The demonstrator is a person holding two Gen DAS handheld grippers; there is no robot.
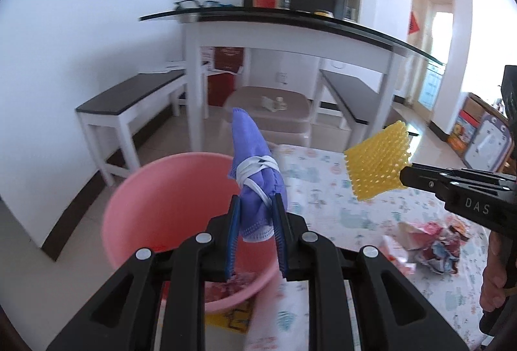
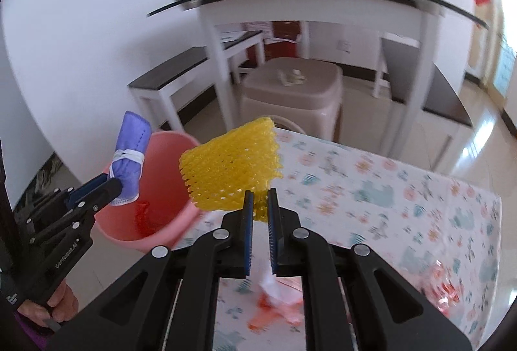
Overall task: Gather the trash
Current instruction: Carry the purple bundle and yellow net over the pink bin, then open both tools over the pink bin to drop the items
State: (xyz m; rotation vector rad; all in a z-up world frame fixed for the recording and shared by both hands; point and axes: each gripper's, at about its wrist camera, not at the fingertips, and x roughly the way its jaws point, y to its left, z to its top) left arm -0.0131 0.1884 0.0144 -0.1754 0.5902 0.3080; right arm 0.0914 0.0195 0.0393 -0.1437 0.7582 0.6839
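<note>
Hidden and blurred spots around the pink bucket

The pink bucket (image 1: 155, 205) has its near rim hidden behind the left gripper (image 1: 257, 221); its contents are a reddish blur. Beside it, crumpled wrappers (image 2: 274, 299) on the counter (image 2: 371, 189) smear past recognition, partly cut off by the right gripper (image 2: 260, 209).

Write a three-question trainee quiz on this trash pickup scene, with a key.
1. True or false: the left hand-held gripper is shut on a purple mask bound with its white straps.
2. What does the right hand-held gripper hold? A) red wrapper B) yellow foam net C) nothing
3. Fill in: some red trash already lies inside the pink ____.

Key
1. True.
2. B, the yellow foam net.
3. Bucket: the pink bucket stands at the edge of the patterned table, where crumpled wrappers still lie.
</note>
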